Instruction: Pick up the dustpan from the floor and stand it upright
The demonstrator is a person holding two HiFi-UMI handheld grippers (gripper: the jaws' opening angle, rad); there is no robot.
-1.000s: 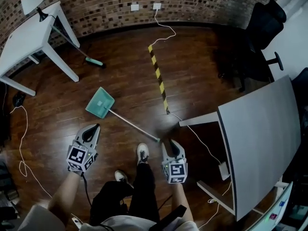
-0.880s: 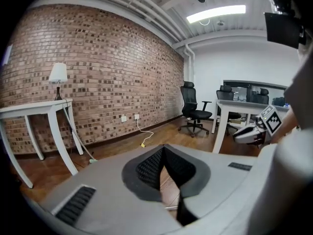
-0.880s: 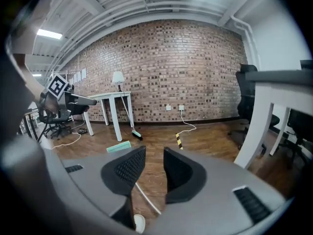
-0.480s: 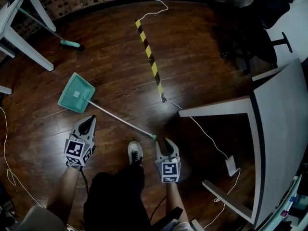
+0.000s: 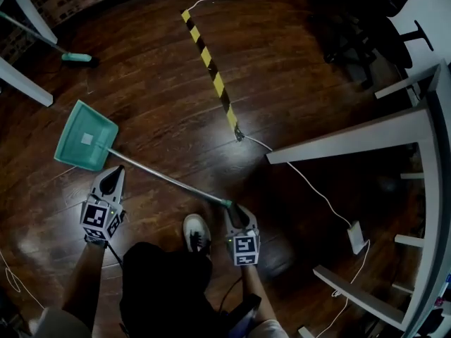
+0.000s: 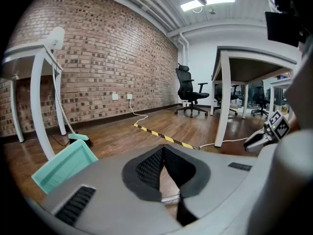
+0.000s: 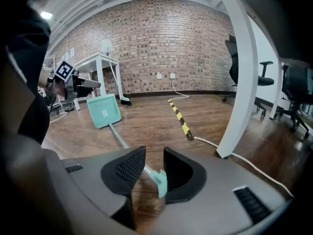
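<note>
The grasp is being prepared: the dustpan (image 5: 86, 136) lies flat on the floor (image 5: 282, 83) at the far left, its handle (image 5: 162, 178) running to the near right. The handle's teal end (image 7: 159, 180) is framed, not yet pinched, by the spread jaws of the right hand-held gripper (image 7: 154, 161). The left hand-held gripper (image 6: 164, 152) is pressed together and empty. Closure on the handle end is called for next, then a lift.

On the wooden floor (image 5: 296, 69): one teal dustpan (image 5: 86, 138), one teal broom (image 5: 76, 58), one yellow-and-black striped strip (image 5: 211, 76), one white shoe (image 5: 197, 232). Two handheld grippers: the left gripper (image 5: 115, 172) and the right gripper (image 5: 232, 211).
</note>
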